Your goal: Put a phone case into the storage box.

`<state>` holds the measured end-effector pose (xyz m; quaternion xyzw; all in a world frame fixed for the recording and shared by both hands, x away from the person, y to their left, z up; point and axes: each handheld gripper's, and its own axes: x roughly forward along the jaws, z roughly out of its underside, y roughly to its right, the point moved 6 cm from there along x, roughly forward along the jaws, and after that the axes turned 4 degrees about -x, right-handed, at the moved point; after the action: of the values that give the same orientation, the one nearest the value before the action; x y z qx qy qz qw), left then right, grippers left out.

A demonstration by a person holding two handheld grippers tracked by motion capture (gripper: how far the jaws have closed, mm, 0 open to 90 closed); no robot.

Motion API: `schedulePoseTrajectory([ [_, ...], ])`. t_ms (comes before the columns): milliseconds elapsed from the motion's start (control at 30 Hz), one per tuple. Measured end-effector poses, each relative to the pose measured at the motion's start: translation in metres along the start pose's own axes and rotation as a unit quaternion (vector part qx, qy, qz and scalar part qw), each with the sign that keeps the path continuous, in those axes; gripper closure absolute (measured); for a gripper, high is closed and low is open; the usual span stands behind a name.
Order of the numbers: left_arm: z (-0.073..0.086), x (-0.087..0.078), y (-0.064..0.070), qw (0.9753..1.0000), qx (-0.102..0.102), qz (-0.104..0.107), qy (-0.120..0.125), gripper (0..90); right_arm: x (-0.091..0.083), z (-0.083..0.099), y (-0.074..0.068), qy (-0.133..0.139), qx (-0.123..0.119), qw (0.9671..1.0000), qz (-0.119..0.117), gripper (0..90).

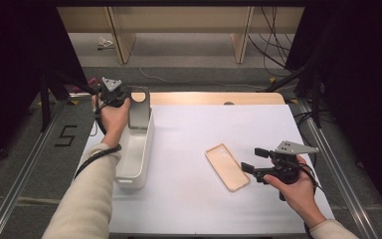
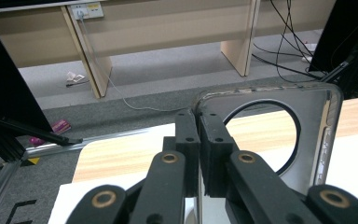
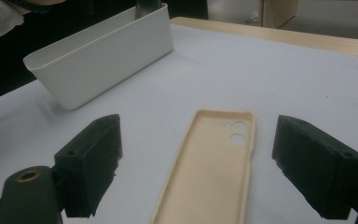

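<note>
Black jaws of the left gripper [image 2: 196,140] are pinched together on the upper corner of a grey phone case [image 2: 279,135], which has a big round cutout. In the high view that gripper [image 1: 113,94] holds the grey case [image 1: 138,110] upright over the far end of a white bin [image 1: 135,149], near the table's [image 1: 189,209] left edge; whether its lower edge touches the bin's floor I cannot tell.

On the other side, the right gripper [image 3: 198,158] has its jaws spread wide, with a beige phone case [image 3: 212,163] lying flat between and just ahead of them, inner side up. From above, this gripper [image 1: 254,160] sits just right of the beige case [image 1: 227,167], well apart from the bin.
</note>
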<state>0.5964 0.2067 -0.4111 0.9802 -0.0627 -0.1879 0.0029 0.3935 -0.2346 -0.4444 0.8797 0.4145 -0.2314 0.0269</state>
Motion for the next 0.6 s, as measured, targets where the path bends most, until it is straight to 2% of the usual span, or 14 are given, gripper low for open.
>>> schedulePoseTrajectory([
  [167,0.003,0.003,-0.001,1.0000,0.004,-0.001,-0.008,85.3,0.000,0.000,0.000,0.000,0.000,1.0000,0.000,16.8],
  [267,0.007,0.004,0.000,0.9998,0.013,0.001,-0.016,84.3,0.000,0.000,0.000,0.000,0.000,1.0000,0.000,16.8],
  [600,0.012,0.008,-0.003,0.9994,0.015,0.001,-0.030,79.4,0.000,0.000,0.000,-0.001,0.000,1.0000,0.000,16.8],
])
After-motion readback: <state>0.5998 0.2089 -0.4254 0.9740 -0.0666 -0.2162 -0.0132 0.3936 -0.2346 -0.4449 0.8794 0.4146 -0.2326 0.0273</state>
